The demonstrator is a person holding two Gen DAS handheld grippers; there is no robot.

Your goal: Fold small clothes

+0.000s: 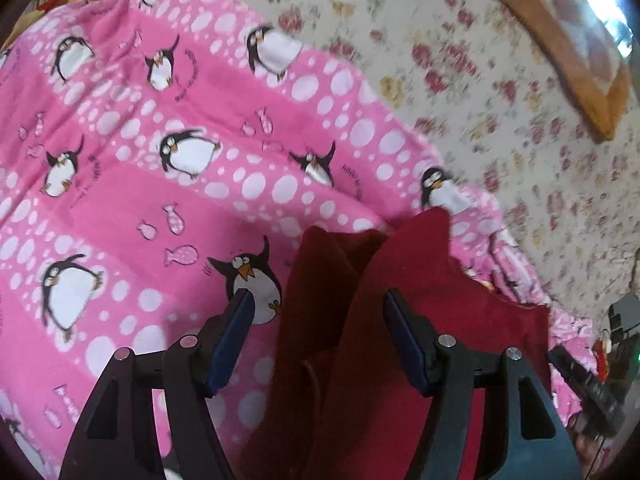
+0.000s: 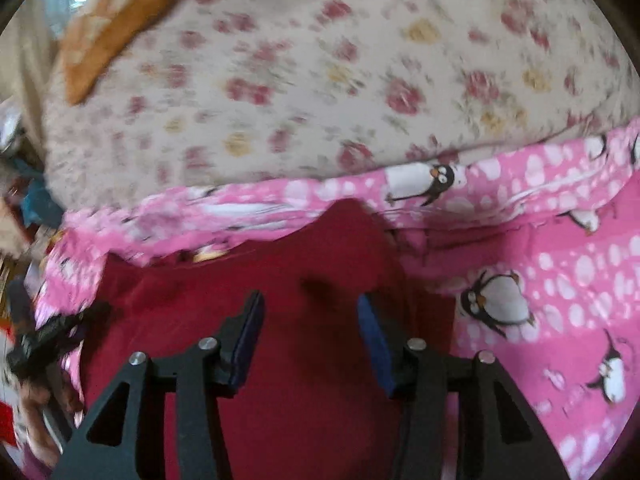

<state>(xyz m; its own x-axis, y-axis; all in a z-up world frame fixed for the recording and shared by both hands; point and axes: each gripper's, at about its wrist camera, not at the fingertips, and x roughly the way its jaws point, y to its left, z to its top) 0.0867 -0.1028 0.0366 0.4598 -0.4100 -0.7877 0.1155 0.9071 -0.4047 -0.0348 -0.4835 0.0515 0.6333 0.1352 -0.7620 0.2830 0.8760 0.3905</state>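
Left wrist view looks steeply down on a pink penguin blanket (image 1: 120,152), the landmark for all that follows. On the blanket's right part lies a dark red garment (image 1: 400,280), bunched into upright folds. The left gripper (image 1: 318,312) hangs over the garment's near side with its jaws standing wide; a ridge of red cloth rises between the blue pads (image 1: 232,344), and neither pad seems to press on it. Beyond the blanket's far edge spreads a floral bedsheet (image 1: 480,80), and on that an orange-bordered pillow (image 1: 560,40). At the blanket's right edge a second black tool, blurred, juts in.

Right wrist view shows the same red garment (image 2: 300,360) lying flatter on the blanket (image 2: 580,280), near its far hem. The right gripper (image 2: 310,312) points down at the cloth's middle, jaws parted at a middling width, pads (image 2: 374,344) above the fabric and holding nothing. The sheet (image 2: 320,80) fills the view past the blanket
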